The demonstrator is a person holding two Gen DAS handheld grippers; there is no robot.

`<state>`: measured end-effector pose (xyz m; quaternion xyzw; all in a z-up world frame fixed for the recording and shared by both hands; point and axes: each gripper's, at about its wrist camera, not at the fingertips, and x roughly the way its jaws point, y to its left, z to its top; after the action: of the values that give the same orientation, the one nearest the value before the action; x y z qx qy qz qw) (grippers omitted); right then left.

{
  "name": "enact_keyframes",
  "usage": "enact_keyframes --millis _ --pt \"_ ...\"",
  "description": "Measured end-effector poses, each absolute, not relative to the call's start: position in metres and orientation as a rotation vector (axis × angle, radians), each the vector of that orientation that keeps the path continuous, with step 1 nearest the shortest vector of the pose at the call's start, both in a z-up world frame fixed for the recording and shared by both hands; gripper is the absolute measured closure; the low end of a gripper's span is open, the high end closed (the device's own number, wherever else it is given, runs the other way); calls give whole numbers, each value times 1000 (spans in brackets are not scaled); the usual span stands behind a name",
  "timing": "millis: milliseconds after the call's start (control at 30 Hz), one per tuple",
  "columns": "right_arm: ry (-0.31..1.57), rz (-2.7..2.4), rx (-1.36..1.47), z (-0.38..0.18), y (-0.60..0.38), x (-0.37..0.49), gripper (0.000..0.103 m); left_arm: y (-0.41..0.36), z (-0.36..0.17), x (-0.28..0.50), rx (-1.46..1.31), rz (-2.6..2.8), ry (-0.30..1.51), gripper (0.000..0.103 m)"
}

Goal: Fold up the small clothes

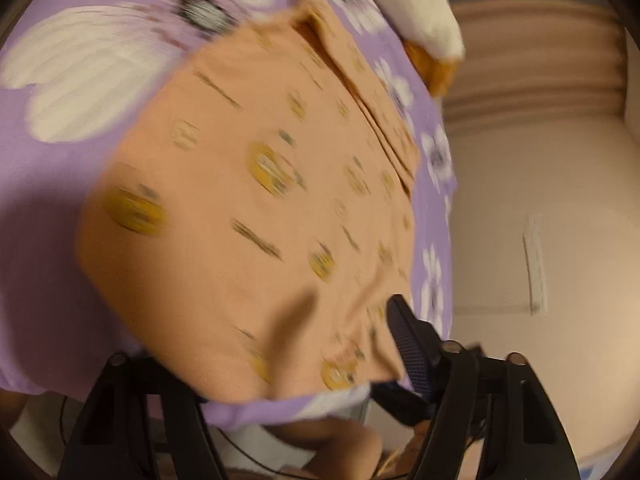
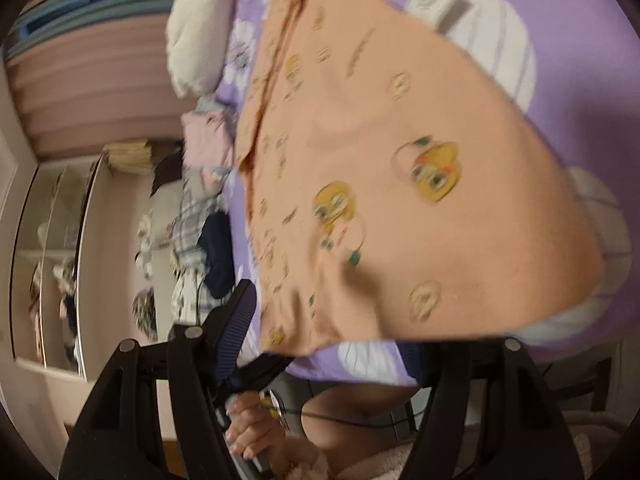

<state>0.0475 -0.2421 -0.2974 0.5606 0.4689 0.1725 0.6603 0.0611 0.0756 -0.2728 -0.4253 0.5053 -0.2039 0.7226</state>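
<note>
A peach garment (image 1: 248, 208) printed with yellow cartoon faces lies spread on a purple floral bedsheet (image 1: 52, 248), a heap of other clothes (image 2: 204, 216) at the bed's edge. The left gripper (image 1: 256, 364) stands wide apart, one pad at the cloth's near corner; the right gripper (image 2: 332, 344) is likewise spread (nothing clamped). Pinching both near corners evenly before lifting should keep the fold square.

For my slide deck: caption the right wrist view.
Peach duck-print garment spread on a purple flowered bedsheet, more clothes piled beside it.
</note>
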Motion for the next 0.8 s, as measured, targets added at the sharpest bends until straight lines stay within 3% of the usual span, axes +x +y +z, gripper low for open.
enact_keyframes --millis 33,100,200,233,300,533,800 --pt "1047 372 1265 -297 -248 48 42 82 -275 62 -949 -422 1116 52" --pt "1035 315 1202 -290 -257 49 50 91 -284 64 -981 -400 1146 63" --pt "1008 213 1064 -279 -266 50 65 91 -288 65 -965 -406 1131 70" --pt "1010 202 1036 -280 -265 52 70 88 -288 65 -940 -396 1123 79" --pt "1018 156 982 -286 -263 55 101 86 -291 65 -890 -344 1125 94" --pt "963 181 992 -308 -276 51 103 71 -281 64 -707 -278 1108 96" --pt "981 153 888 -296 -262 58 103 51 -266 70 -504 -202 1120 99"
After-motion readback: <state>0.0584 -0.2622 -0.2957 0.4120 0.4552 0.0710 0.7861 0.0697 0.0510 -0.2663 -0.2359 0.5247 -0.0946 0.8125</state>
